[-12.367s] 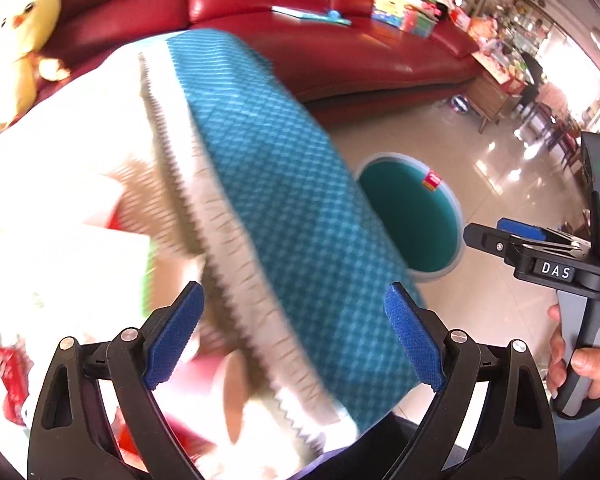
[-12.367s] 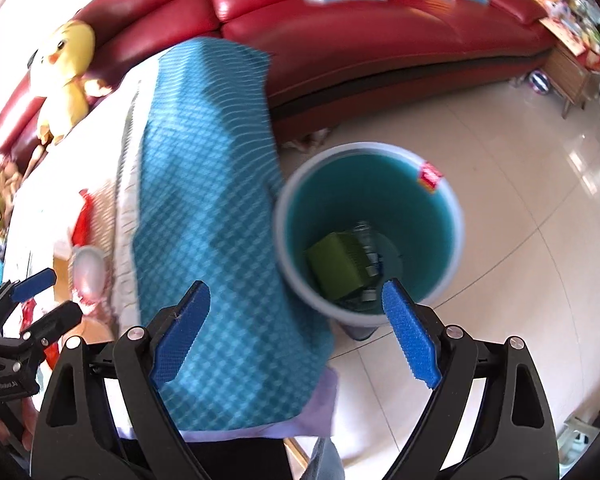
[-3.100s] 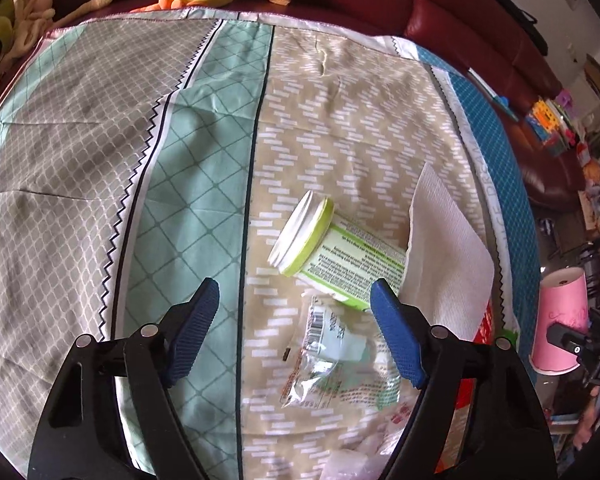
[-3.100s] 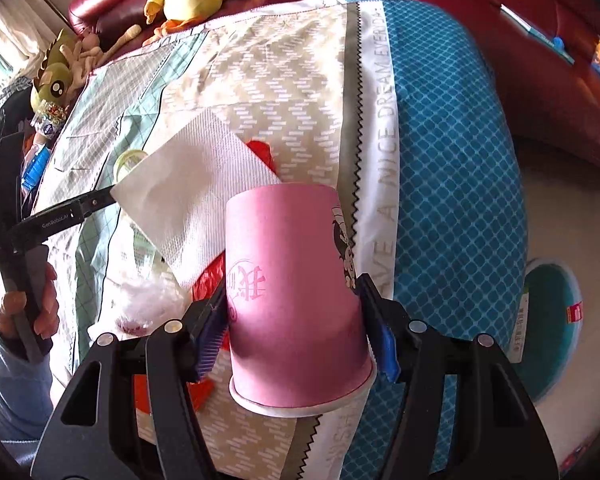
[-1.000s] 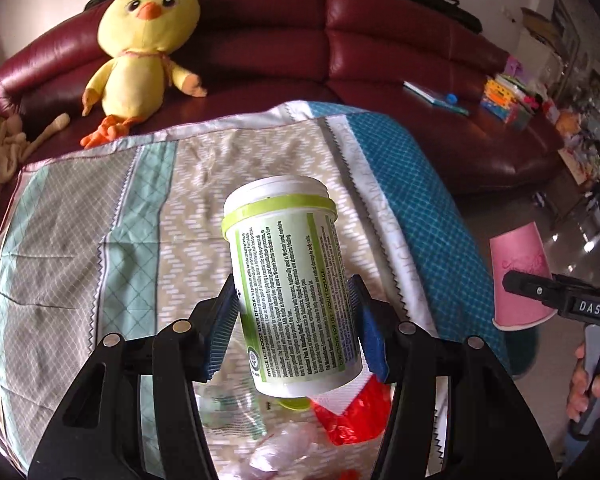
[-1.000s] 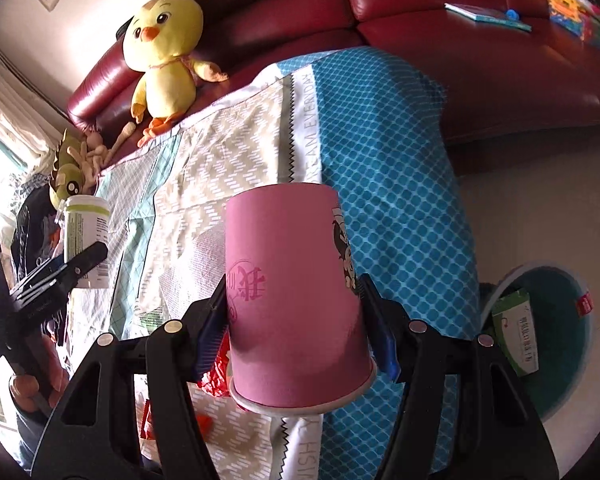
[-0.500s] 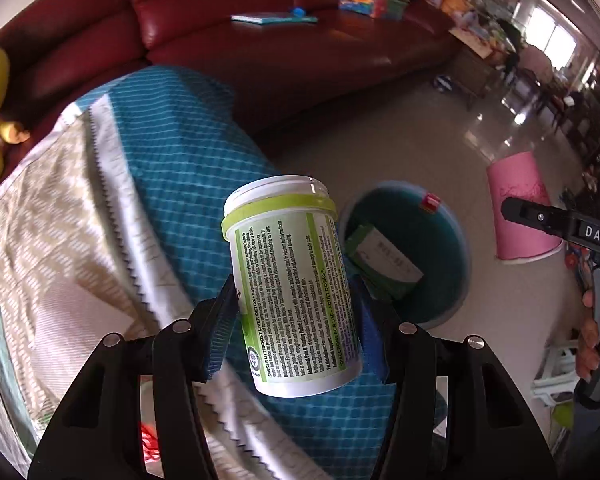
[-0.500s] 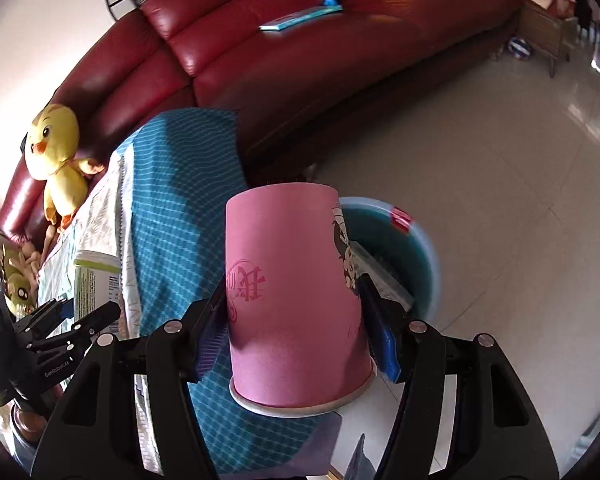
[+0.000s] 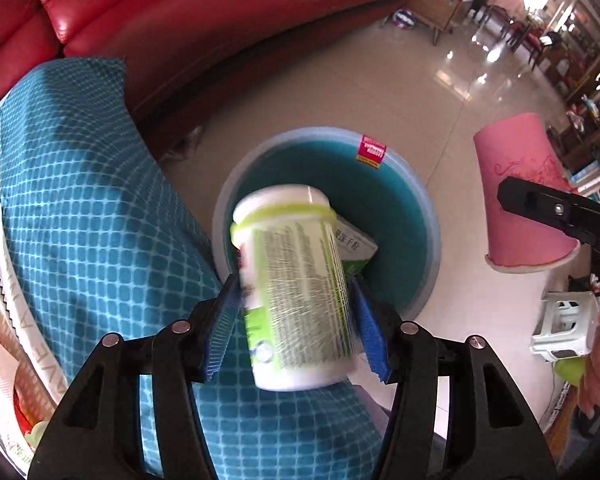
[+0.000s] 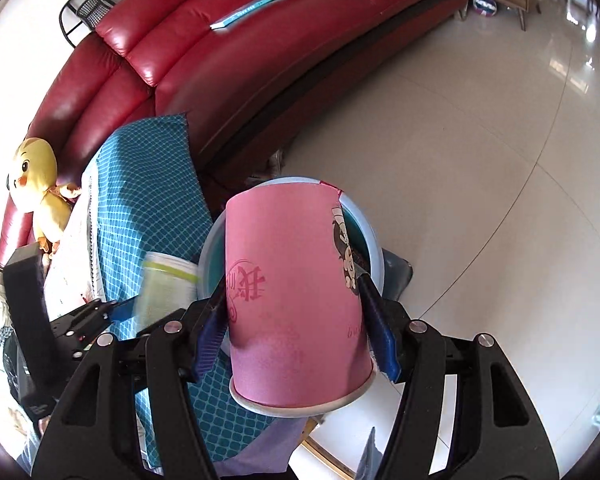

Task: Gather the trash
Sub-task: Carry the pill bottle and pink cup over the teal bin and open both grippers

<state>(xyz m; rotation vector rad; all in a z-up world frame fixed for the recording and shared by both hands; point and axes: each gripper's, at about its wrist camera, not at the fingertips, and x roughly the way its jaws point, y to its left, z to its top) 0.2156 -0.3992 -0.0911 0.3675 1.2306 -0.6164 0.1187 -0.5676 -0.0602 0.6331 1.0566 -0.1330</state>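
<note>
My left gripper [image 9: 296, 320] holds a white and green plastic jar [image 9: 296, 288], lid away from me, blurred and tilted, just over the near rim of the teal bin [image 9: 396, 184]. A green carton [image 9: 354, 252] lies inside the bin. My right gripper [image 10: 294, 332] is shut on an upside-down pink paper cup [image 10: 292, 296] above the same bin [image 10: 374, 248]. The cup also shows at the right of the left wrist view [image 9: 520, 188]. The jar shows blurred at the left of the right wrist view [image 10: 164, 284].
The table with a teal checked cloth [image 9: 80, 208] stands left of the bin. A red leather sofa [image 10: 228, 64] runs behind, with a yellow plush duck [image 10: 36, 184]. A white stool [image 9: 564, 324] stands at the right on the tiled floor [image 10: 480, 160].
Both grippers have swung from the table toward the bin. The jar now hangs over the bin's rim, tilted and blurred. The cup has come over the bin.
</note>
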